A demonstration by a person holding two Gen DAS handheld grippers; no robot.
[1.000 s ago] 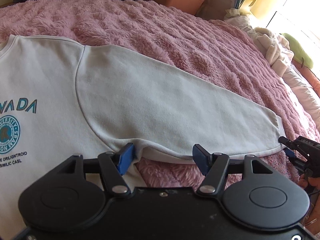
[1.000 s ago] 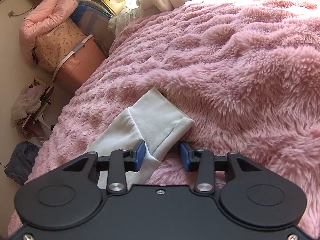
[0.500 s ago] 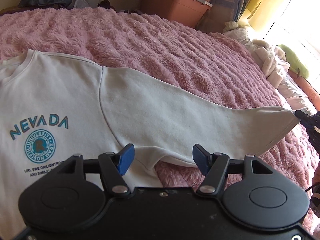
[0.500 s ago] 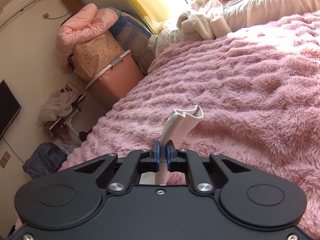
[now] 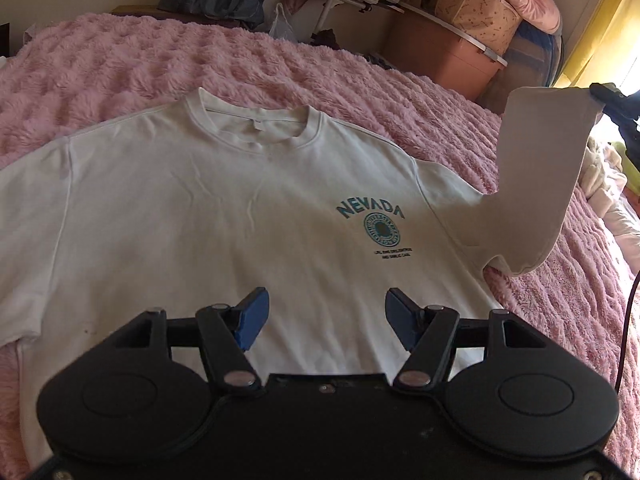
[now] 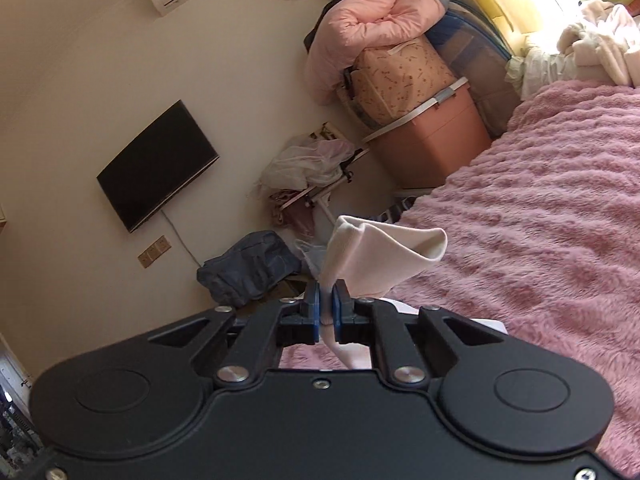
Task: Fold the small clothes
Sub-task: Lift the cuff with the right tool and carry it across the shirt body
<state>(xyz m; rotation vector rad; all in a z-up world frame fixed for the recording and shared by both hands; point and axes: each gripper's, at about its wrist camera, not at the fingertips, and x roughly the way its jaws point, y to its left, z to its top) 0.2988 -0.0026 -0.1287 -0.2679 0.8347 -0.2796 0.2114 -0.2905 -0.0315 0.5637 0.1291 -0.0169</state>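
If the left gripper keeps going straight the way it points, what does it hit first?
Most likely the front of the white sweatshirt, left of its NEVADA print. The open left gripper angles down over it; depth is unclear.

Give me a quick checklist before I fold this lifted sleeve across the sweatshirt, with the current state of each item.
1. Right gripper clamped on the sleeve cuff: ok, pads shut on the fabric.
2. Sleeve lifted clear of the pink blanket: ok, it hangs raised from the cuff.
3. Left gripper free: ok, jaws open, holding nothing, above the sweatshirt chest.
4. Body lying flat: ok, only light wrinkles; collar faces up.
5. Landing area over the NEVADA print clear: ok, nothing on it.
6. The other sleeve's position: cannot tell, it runs out of the left wrist view.
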